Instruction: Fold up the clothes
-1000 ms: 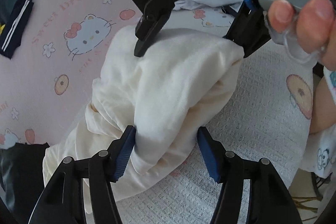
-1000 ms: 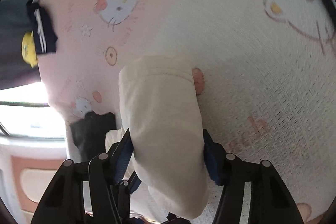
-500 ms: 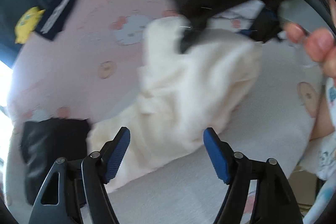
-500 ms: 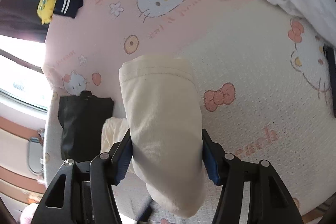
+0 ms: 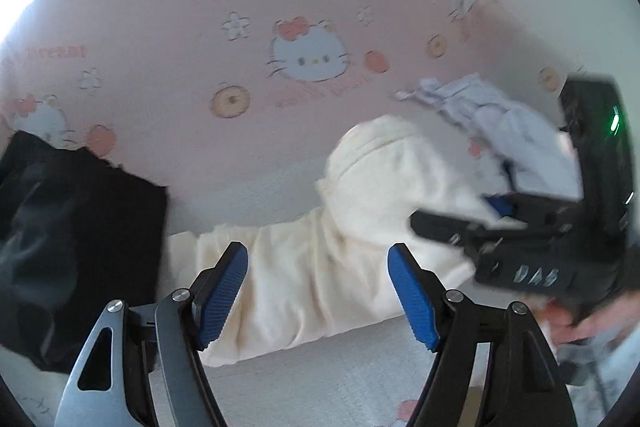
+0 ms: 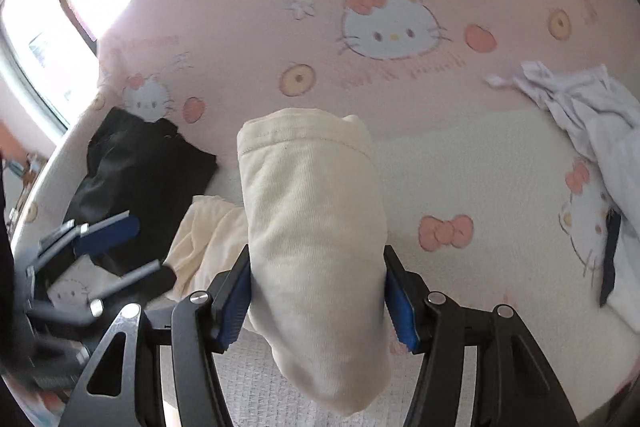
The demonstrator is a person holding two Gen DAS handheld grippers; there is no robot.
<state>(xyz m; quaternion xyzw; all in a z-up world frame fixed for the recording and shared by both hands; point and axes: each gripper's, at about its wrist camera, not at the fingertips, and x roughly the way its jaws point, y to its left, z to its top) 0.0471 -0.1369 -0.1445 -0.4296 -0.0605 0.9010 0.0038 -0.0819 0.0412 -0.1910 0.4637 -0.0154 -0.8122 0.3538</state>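
Pink bedsheet point(image 5: 168, 39), right gripper point(image 6: 316, 297) clamping cream garment point(image 6: 316, 227), left gripper point(image 5: 318, 291) empty

Lighting: soft, even daylight; source a window point(image 6: 48, 39) at upper left of the right wrist view, blown out white. Shadows faint. Left wrist view: motion-blurred throughout, bedsheet point(image 5: 168, 39) print smeared, right gripper point(image 5: 520, 227) streaked. Right wrist view sharper; left gripper point(image 6: 100, 251) blurred. Fisheye bending, dark vignette at corners.
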